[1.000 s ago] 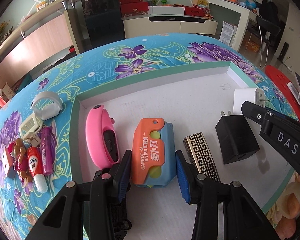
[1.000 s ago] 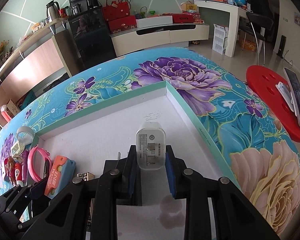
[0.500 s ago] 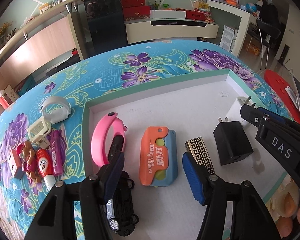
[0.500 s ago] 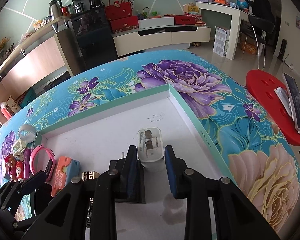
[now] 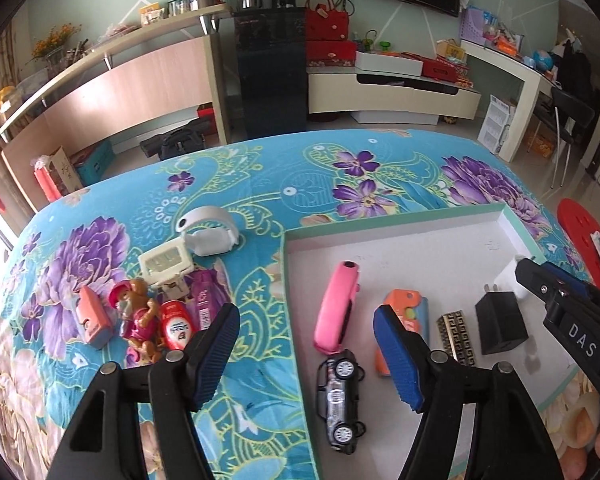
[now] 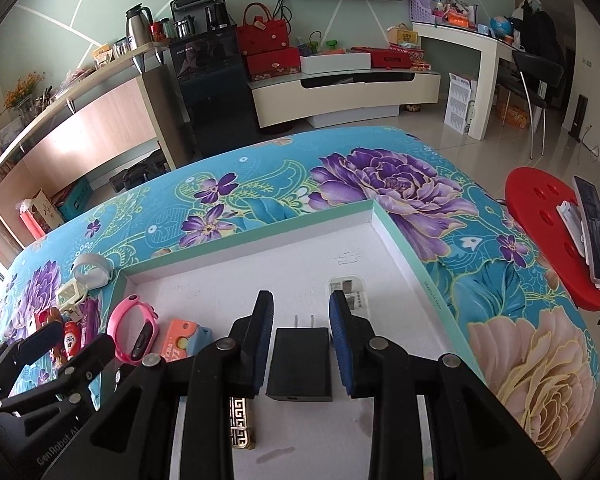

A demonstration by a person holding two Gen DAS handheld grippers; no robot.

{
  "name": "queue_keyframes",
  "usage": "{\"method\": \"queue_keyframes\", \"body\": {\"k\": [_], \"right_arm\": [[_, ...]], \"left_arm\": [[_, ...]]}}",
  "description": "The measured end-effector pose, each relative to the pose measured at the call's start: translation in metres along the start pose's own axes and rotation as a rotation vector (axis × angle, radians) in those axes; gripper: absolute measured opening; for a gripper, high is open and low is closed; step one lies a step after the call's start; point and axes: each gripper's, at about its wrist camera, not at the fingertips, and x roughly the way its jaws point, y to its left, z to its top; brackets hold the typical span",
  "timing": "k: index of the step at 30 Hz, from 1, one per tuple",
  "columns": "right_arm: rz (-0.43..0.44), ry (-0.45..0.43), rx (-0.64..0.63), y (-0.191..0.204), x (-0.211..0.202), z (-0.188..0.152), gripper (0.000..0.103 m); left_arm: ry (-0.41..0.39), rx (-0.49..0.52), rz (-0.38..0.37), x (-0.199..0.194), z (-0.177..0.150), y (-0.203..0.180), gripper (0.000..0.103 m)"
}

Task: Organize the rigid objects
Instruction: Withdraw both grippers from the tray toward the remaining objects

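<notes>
A shallow white tray with a mint-green rim (image 5: 392, 227) lies on a table covered in a turquoise cloth printed with purple flowers (image 5: 260, 184). The left gripper (image 5: 306, 354) hangs above the tray's left edge with its blue-padded jaws well apart and opening, nothing between the pads; one pad shows over the cloth outside the rim, the other over the tray floor. Near the tray's left edge lies a pink plastic wristband (image 5: 336, 312), and just below it, toward the near edge, a small black toy car (image 5: 340, 396). An orange-and-blue plastic case (image 5: 406, 316) lies beside the wristband, partly behind the left gripper's right pad, followed by a slim gold bar with a black key pattern (image 5: 458, 336) and a black plug adapter (image 5: 500, 324). The right gripper (image 6: 300, 344) hovers over the black plug adapter with its jaws only narrowly apart and gripping nothing; the adapter lies flat on the tray floor beneath the gap, prongs pointing toward the far edge. A white plug charger (image 6: 350, 294) lies just beyond the right pad, nearer the tray's far right corner. On the cloth outside the tray's left edge sits a cluster: a white wristband (image 5: 208, 232), a small white digital clock (image 5: 166, 262), a purple tube (image 5: 204, 304), a red-and-white tube (image 5: 176, 324), a little toy figure (image 5: 134, 312) and a pink eraser-like block (image 5: 94, 318).
</notes>
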Motion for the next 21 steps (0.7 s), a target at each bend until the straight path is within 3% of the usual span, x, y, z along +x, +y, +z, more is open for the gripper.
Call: {"method": "queue_keyframes", "body": {"k": [2, 4, 8, 10, 21], "right_arm": [[-0.01, 0.013, -0.028, 0.008, 0.002, -0.002, 0.035], [-0.011, 0.02, -0.058, 0.016, 0.003, -0.003, 0.048], [-0.005, 0.048, -0.088, 0.027, 0.008, -0.006, 0.05], [0.001, 0.057, -0.093, 0.031, 0.009, -0.008, 0.062], [0.03, 0.077, -0.101, 0.048, 0.013, -0.011, 0.075]], "left_arm": [[0.011, -0.036, 0.027, 0.002, -0.001, 0.015, 0.074], [0.023, -0.069, 0.055, 0.005, -0.004, 0.028, 0.075], [0.039, -0.115, 0.103, 0.008, -0.008, 0.049, 0.076], [0.043, -0.128, 0.116, 0.009, -0.01, 0.054, 0.078], [0.034, -0.134, 0.152, 0.01, -0.011, 0.064, 0.096]]}}
